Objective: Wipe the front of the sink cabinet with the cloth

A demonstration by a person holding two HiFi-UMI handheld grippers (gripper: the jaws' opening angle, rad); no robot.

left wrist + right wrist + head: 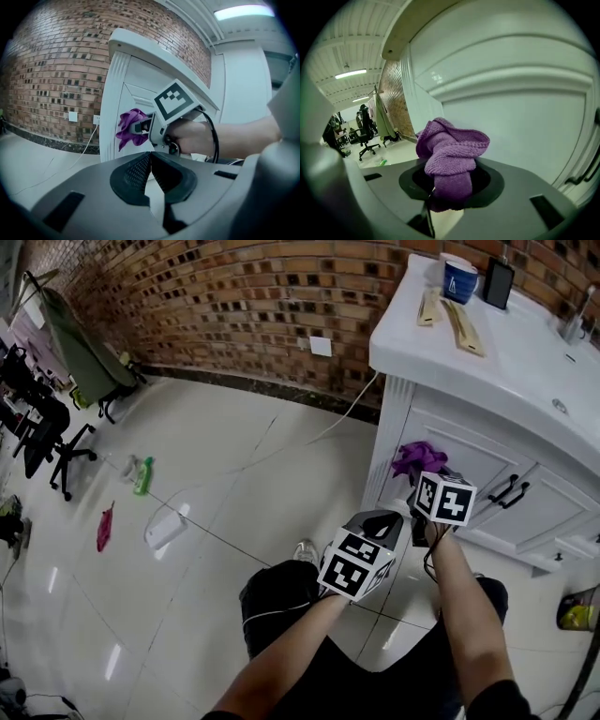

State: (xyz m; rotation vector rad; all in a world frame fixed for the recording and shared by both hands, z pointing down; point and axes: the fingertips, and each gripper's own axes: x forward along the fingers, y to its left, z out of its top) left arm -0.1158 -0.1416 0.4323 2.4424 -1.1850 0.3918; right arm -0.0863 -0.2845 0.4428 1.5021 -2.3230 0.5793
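A white sink cabinet stands against the brick wall. My right gripper is shut on a bunched purple cloth. It holds the cloth against the upper left part of the cabinet's left door, close to the fluted corner post. In the right gripper view the cloth bulges out of the gripper, with the door panel just behind it. My left gripper hangs lower and nearer to me, shut and holding nothing. Its view looks at the right gripper, the cloth and the cabinet.
A black door handle sits right of the cloth. The countertop holds a blue cup, a dark phone and wooden pieces. A cable runs along the floor. Farther left lie a green bottle, a red rag and office chairs.
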